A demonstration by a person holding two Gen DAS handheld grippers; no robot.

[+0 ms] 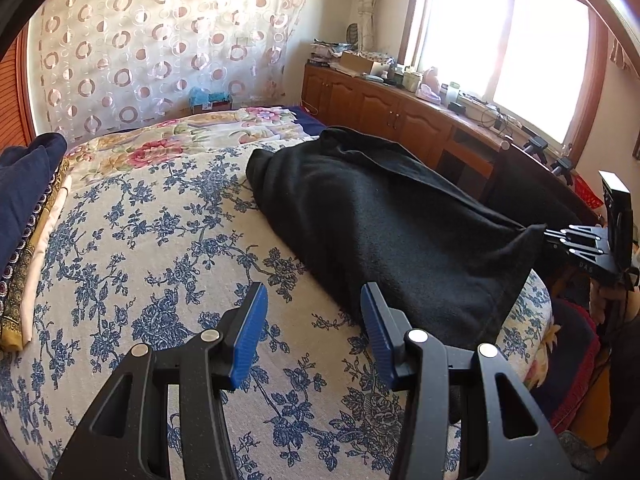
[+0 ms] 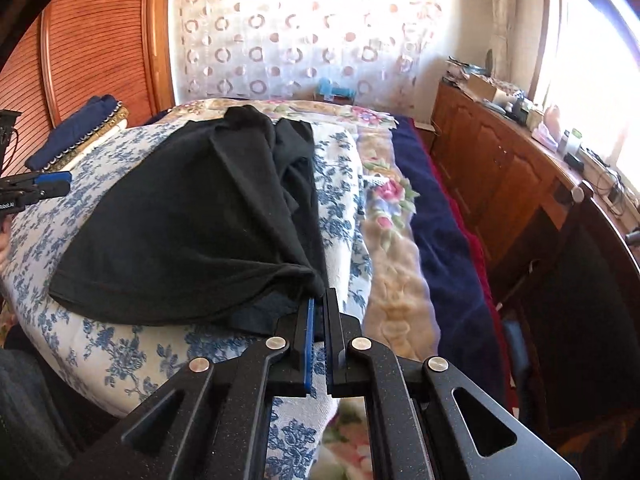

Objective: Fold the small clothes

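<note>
A black garment (image 1: 384, 216) lies across the blue-flowered bed cover (image 1: 160, 240); it also shows in the right wrist view (image 2: 192, 216). My left gripper (image 1: 314, 332) is open and empty, hovering just left of the garment's near edge. My right gripper (image 2: 319, 320) is shut on the garment's near corner and pulls it taut. In the left wrist view the right gripper (image 1: 560, 238) shows at the far right, pinching that corner. In the right wrist view the left gripper (image 2: 56, 184) shows at the far left.
A stack of folded clothes (image 1: 24, 216) with a navy piece on top sits at the bed's left side. A floral blanket (image 2: 392, 232) and a navy blanket (image 2: 444, 240) lie to the right. A wooden cabinet (image 1: 400, 116) with clutter runs under the window.
</note>
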